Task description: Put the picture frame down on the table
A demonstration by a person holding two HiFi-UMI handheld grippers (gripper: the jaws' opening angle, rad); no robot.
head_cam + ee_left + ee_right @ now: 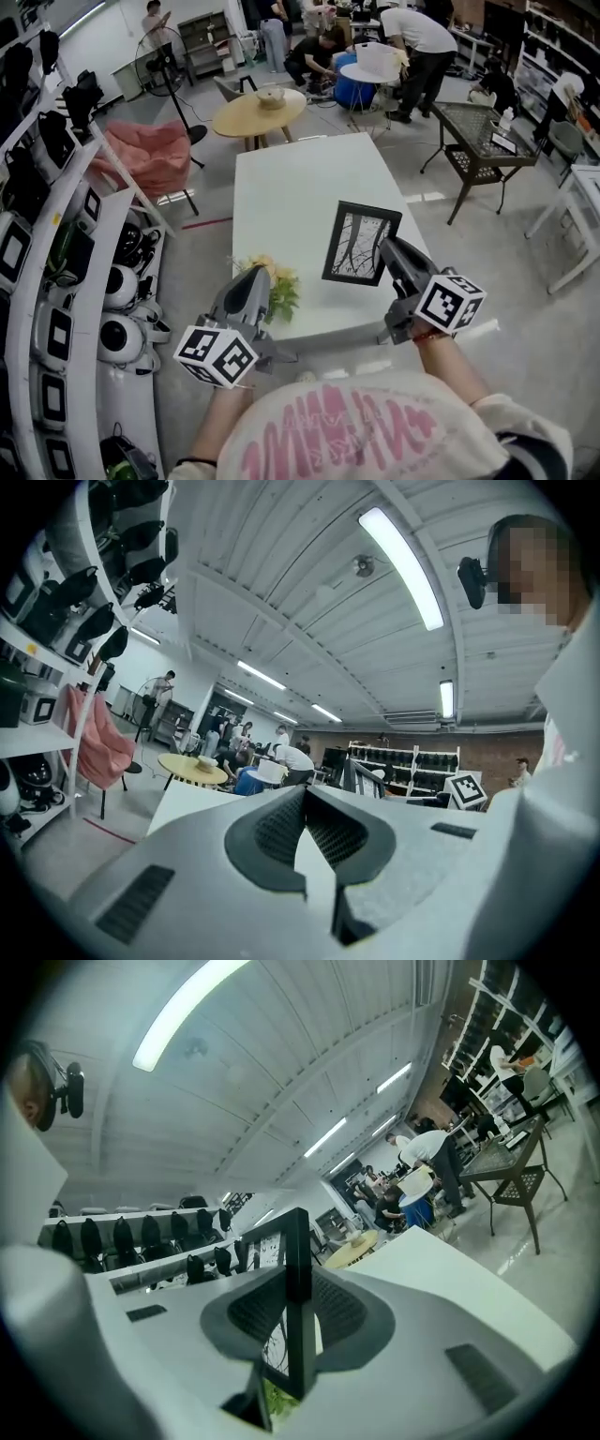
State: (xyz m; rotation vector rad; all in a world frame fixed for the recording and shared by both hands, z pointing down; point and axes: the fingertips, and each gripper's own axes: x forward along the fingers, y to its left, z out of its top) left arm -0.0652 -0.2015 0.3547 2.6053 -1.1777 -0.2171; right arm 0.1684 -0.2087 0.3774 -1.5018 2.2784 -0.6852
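Black picture frame, over the white table, is clamped edge-on in the right gripper.

The black rectangular picture frame has a smooth, matt moulding around a pale paper-like print of dark branches. The white rectangular bench has a smooth, satin top. The right gripper and left gripper have matt grey plastic shells. Their fingers carry dark, finely ribbed pads that look rubbery. The marker cube is matt white with black print. The grey floor is glossy and reflects light. The far round table looks like pale wood. At the left, pink cloth lies crumpled.
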